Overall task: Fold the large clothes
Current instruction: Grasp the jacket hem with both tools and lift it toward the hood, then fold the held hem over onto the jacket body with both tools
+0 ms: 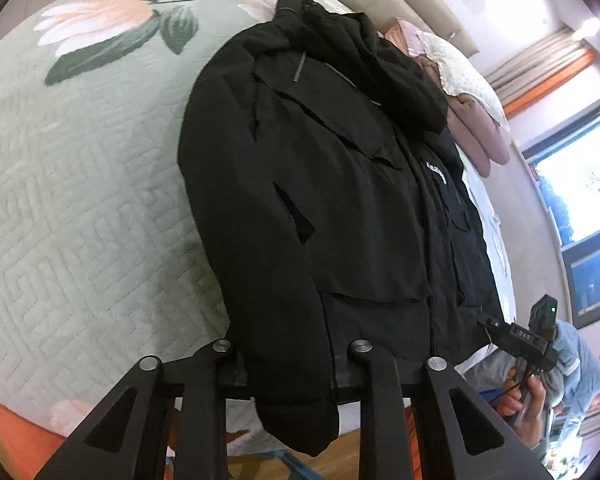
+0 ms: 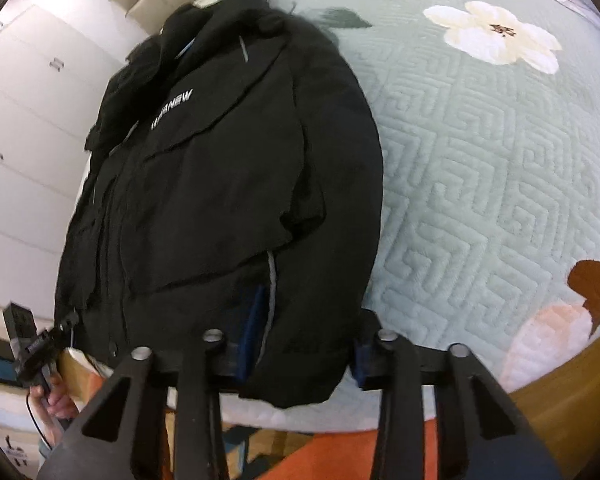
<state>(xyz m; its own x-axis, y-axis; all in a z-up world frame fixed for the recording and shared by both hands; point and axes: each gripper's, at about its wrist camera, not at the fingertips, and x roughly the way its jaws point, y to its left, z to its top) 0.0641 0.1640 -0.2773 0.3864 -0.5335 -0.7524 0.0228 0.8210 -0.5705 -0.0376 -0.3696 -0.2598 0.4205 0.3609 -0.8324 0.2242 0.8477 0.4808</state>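
Tongs of both hands — left, right — pinch black jacket cuffs on floral quilt.

A black fabric jacket is seen laid on a pale green quilted floral bedspread beyond the left gripper; its sleeve cuff is clamped between the black fingers.

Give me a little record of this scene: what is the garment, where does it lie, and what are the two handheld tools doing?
garment: black jacket, front up, white lettering on the chest
surface: green quilted bedspread with flowers
left gripper: jaws closed on a sleeve cuff at the bed's edge
right gripper: jaws closed on the other cuff
fold: body not yet folded
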